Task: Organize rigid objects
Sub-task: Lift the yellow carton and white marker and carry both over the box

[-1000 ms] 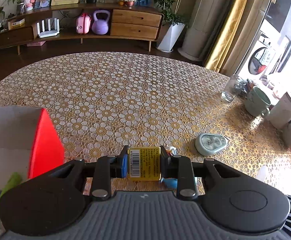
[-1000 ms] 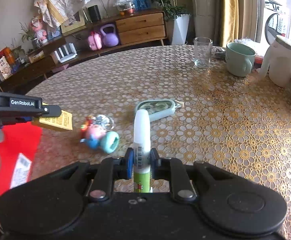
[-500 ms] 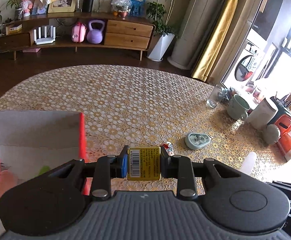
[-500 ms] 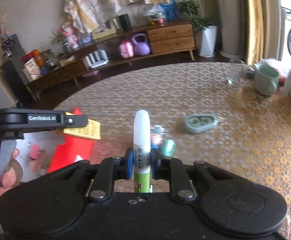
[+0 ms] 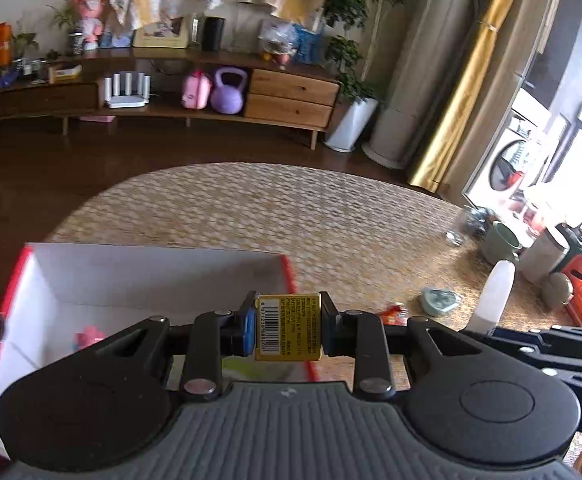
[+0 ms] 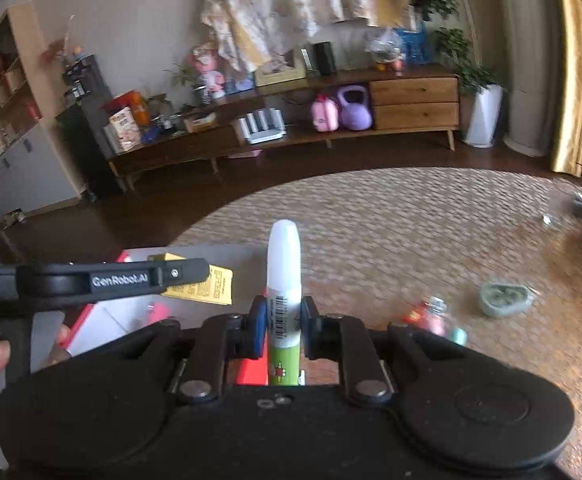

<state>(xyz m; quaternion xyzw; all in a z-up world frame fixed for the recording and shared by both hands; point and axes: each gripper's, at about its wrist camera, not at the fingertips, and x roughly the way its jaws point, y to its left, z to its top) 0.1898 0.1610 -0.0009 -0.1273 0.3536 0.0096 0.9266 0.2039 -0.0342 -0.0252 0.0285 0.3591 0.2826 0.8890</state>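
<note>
The bench (image 5: 331, 216) is round, under a gold lace cloth, and fills the middle of both views. Behind it, across dark floor, a long wooden sideboard (image 6: 411, 104) runs along the wall, with a purple kettlebell (image 5: 230, 92) on its lower shelf.

At the near left of the bench sits an open box (image 5: 131, 276), white inside with red edges. A small pink thing lies on its floor; it is too blurred to name.

The left tool (image 5: 288, 328) hangs over the box's right wall, its jaws clamped on a small yellow pack (image 5: 288, 327) with a barcode facing the camera. In the right view the same pack (image 6: 211, 290) sticks out past the left tool's black finger, above the box.

The right tool (image 6: 284, 326) is just to the right of the left one, its jaws closed on a glue stick (image 6: 284, 276), white-capped with a green base, standing upright between the pads. Its cap (image 5: 495, 292) shows in the left view too.

Further right on the cloth lie a grey-green case (image 6: 505, 299) and, near it, a small colourful toy (image 6: 431, 316), the two apart. At the far right edge stand a green mug (image 5: 501, 242) and a pale jug (image 5: 541, 254), close together.
</note>
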